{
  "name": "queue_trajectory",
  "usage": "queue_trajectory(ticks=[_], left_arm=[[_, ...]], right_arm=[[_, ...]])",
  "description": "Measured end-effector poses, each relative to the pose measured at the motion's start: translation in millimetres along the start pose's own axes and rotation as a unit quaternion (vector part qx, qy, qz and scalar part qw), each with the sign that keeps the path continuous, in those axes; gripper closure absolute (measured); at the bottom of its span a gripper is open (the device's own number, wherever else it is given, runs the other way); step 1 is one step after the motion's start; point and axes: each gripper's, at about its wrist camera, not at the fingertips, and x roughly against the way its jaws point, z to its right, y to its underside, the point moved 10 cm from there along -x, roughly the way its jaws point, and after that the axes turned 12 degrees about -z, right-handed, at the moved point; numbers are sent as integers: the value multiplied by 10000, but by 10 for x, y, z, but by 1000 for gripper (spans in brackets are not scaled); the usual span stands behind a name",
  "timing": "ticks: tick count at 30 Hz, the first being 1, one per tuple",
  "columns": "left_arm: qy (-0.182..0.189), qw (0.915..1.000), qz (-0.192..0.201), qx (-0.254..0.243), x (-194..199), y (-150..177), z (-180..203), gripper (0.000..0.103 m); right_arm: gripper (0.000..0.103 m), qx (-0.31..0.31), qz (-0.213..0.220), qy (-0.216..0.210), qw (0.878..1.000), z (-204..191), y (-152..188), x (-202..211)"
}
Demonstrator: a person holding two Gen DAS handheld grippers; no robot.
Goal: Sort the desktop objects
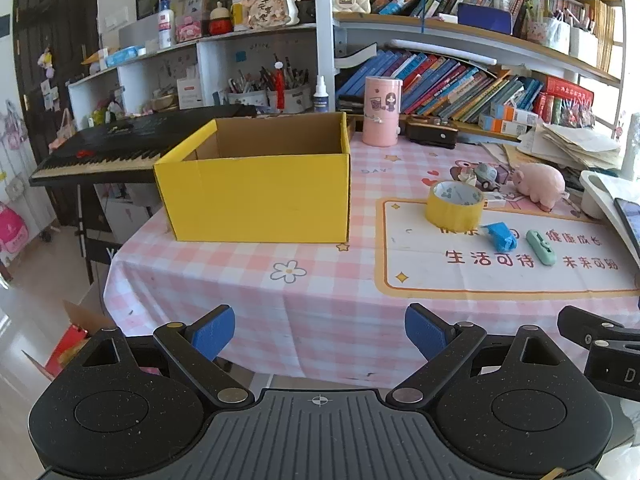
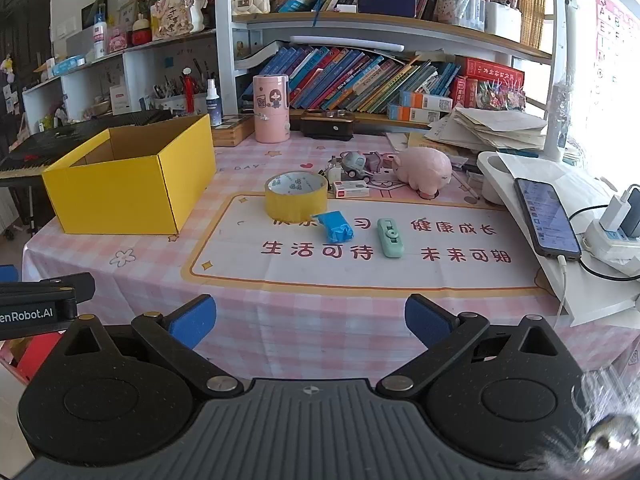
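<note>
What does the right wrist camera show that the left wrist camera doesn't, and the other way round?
Only the right wrist view shows the white power strip with plugged-in chargers and the whole dark smartphone. Only the left wrist view shows the pink backpack on the floor. Both show the open yellow cardboard box, yellow tape roll, crumpled blue wrapper, mint green stapler-like tool and pink pig toy.

This is a child's study corner in a home. The desk (image 2: 320, 320) wears a pink checked cloth with a printed mat. Behind the desk, shelves (image 2: 400, 20) are crammed with picture books (image 2: 360, 76), pen pots and trinkets. A pink pig toy (image 2: 424, 168) and small toy cars sit on the desk, and an electronic keyboard (image 1: 120, 144) stands at the desk's left end.
</note>
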Motion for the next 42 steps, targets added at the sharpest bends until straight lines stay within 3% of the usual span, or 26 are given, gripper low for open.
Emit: queue_trajectory(ticks=[12, 20, 32, 42], left_arm=[[331, 9990, 6, -285, 15, -13, 149, 10], [448, 9984, -121, -337, -49, -19, 282, 11], [612, 9970, -129, -446, -212, -163, 668, 11], [684, 9961, -246, -492, -448, -317, 1128, 12]], right_arm=[[3, -13, -2, 49, 10000, 7, 23, 19], [12, 44, -63, 86, 9999, 96, 32, 3], [30, 9, -251, 127, 9996, 413, -71, -218], [32, 125, -423, 24, 9990, 755, -237, -508]])
